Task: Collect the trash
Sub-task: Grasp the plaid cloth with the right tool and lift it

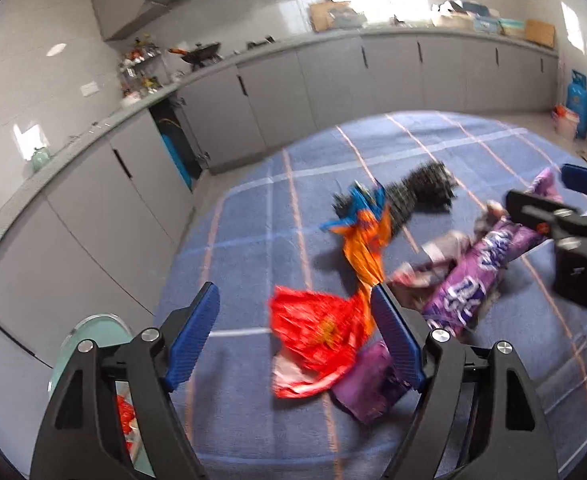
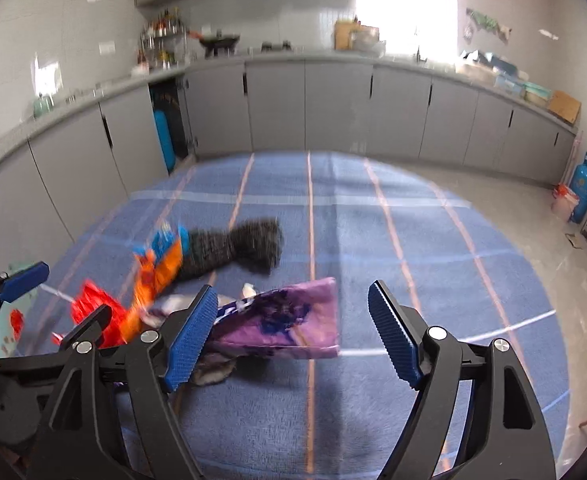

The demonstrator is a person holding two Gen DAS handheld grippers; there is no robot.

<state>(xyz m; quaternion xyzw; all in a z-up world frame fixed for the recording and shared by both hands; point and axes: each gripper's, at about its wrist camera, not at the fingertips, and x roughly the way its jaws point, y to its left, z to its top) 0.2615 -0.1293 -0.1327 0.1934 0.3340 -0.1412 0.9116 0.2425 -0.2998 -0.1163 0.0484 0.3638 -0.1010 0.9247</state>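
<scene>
**Both grippers held wide over scattered wrappers on a blue cloth**

The left gripper is seen with its jaws spread wide; nothing is pressed between the blue pads. Just ahead of it, partly between the fingers and nearer the right-hand pad, a red wrapper lies crumpled on the blue checked cloth. A small purple wrapper is found directly beside the red one, under the right-hand finger. Beyond the red wrapper an orange and blue wrapper is stretched away from the gripper, and further ahead a black wrapper is touched by its far end. At the lower left of the left gripper, beside and below its left finger, a pale green bin is seen, with something red inside it.

The right gripper is likewise held wide apart, and no pad is pressed on anything. A large purple wrapper is laid between its fingers, close against the left-hand pad and well apart from the right-hand one. A crumpled greyish scrap is tucked under that wrapper near the left finger. Ahead and to the left of this gripper the orange, red and black wrappers are seen in a blurred cluster.

In the background, grey cabinets are ranged along the wall, and a blue gas cylinder is stood at the far right.
</scene>
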